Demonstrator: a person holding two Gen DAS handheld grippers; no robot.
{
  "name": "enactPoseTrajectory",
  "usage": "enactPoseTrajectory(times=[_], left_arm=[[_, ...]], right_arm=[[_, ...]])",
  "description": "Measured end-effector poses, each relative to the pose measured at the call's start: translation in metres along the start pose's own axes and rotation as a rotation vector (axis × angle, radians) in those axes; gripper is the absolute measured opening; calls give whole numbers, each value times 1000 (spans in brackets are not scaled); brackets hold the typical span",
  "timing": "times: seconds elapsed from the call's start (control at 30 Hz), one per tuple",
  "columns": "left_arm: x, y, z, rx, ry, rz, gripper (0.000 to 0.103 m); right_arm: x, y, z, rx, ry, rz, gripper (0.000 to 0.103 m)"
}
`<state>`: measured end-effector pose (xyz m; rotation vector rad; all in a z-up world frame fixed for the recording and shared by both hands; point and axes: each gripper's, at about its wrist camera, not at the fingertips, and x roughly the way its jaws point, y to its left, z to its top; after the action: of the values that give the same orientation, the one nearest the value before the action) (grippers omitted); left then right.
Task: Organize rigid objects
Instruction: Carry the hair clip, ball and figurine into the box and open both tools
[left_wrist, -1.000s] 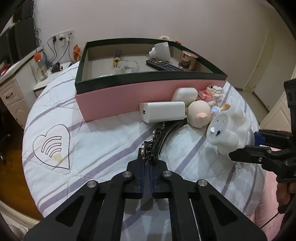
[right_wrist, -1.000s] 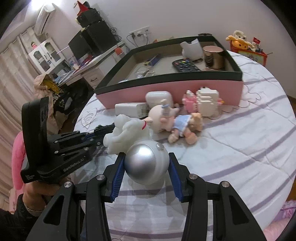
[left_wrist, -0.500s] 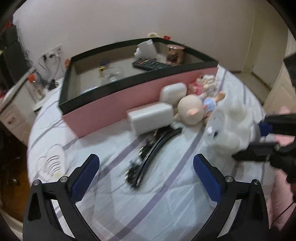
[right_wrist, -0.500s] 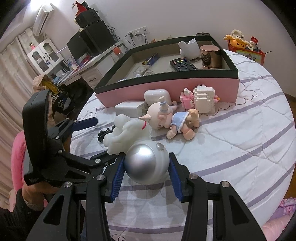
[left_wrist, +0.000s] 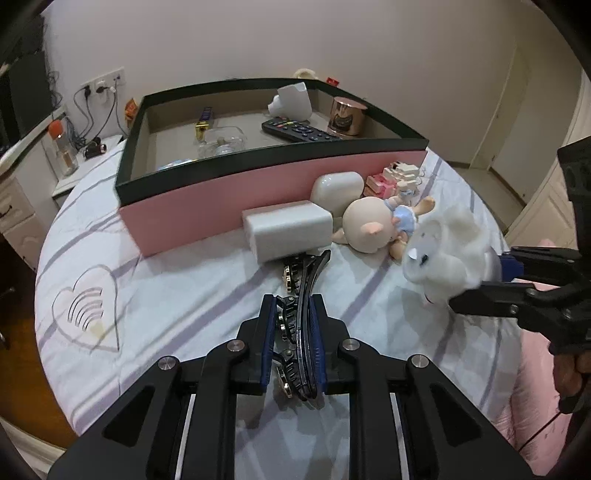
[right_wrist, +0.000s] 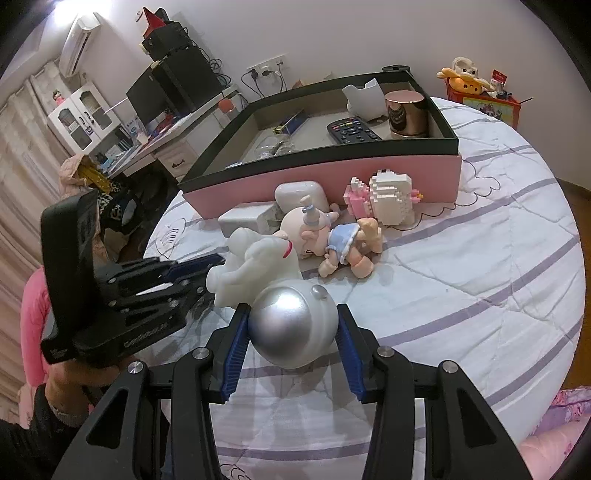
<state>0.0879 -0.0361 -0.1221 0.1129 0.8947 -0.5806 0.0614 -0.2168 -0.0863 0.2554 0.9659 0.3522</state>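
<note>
A black hair clip (left_wrist: 301, 295) lies on the striped bedspread, and my left gripper (left_wrist: 293, 314) is shut on it. My right gripper (right_wrist: 291, 328) is shut on the silver round base (right_wrist: 291, 325) of a white fluffy animal figure (right_wrist: 258, 266), which also shows in the left wrist view (left_wrist: 448, 251). The pink box with a dark rim (left_wrist: 229, 195) stands behind; the same box shows in the right wrist view (right_wrist: 332, 173). In front of it lie a white block (left_wrist: 288, 229), a white case (left_wrist: 336, 188), a baby doll (left_wrist: 373, 225) and a brick figure (left_wrist: 395, 179).
Inside the box are a remote (left_wrist: 299, 131), a copper cup (left_wrist: 345, 116), a white vase (left_wrist: 291, 99) and a glass item (left_wrist: 221, 142). A heart print (left_wrist: 86, 310) marks the bedspread at left. A desk (right_wrist: 147, 144) stands beyond the bed's left edge.
My left gripper opened wide half a second ago and has now closed on the black hair clip. My right gripper stays shut on the figure and has barely moved.
</note>
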Motion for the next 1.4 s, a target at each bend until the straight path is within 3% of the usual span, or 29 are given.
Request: enactPoseTrajectory(times=[0.37, 0.7, 0.93, 1.07, 1.4], left_arm=[[-58, 13, 7, -57, -102, 14, 18], [-79, 27, 58, -76, -185, 81, 18], [-58, 37, 106, -94, -194, 105, 18], [-35, 44, 125, -110, -174, 119, 18], [21, 55, 141, -140, -79, 144, 18]], right_arm=[[-12, 6, 9, 1, -36, 21, 46], [-40, 21, 69, -68, -144, 0, 46], [-29, 27, 127, -89, -166, -41, 46], [1, 22, 153, -71, -122, -67, 46], [78, 0, 164, -2, 27, -110, 47]])
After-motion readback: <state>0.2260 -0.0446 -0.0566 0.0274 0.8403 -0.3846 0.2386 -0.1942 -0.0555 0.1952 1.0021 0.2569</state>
